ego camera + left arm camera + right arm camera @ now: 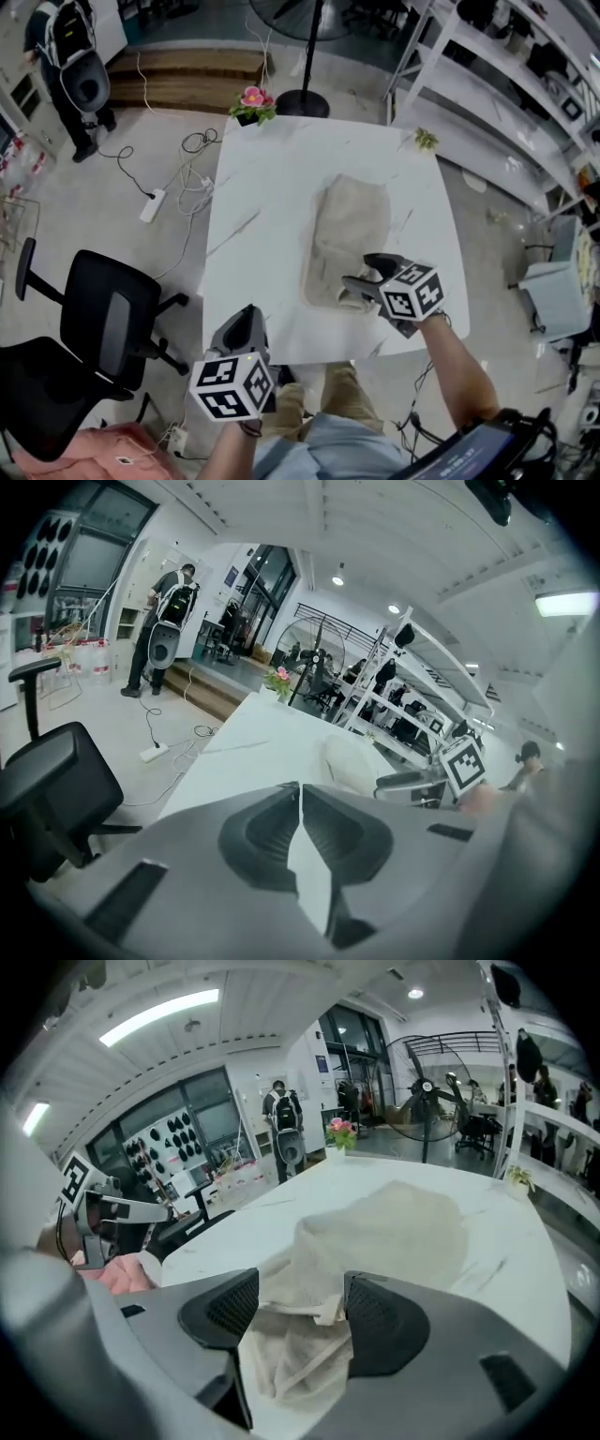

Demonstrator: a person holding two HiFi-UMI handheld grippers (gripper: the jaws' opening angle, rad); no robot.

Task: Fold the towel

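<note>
A black chair point(94, 337) stands on the floor at the far left, and beyond it a person point(70, 56) stands by a wooden step. A power strip point(152, 204) and loose cables lie on the floor between the chair and the white desk point(253, 216).

The left gripper point(247, 314) hangs over the desk's near left edge, well apart from the towel. In the left gripper view its jaws meet tip to tip with nothing between them point(300, 787); the bare desk top shows past them, and the towel point(352, 757) lies further off to the right.

A pot of pink flowers point(253, 103) sits at the desk's far left corner, with a fan stand point(305, 94) on the floor just behind it.

The beige towel point(352, 234) lies right of the desk's middle as a long folded shape. Its far part is flat. Its near end is rumpled and bunched.

The right gripper point(367, 270) is at that near end, pointing down. In the right gripper view its jaws stand wide apart point(300, 1281). The crumpled near edge of the towel point(403, 1222) lies in the gap between them, with a hemmed fold close against the right-hand jaw. The pads do not clamp it, and the cloth rests on the desk.

A small sprig point(427, 141) lies at the desk's far right corner. White shelves point(506, 84) run along the right side of the room.
</note>
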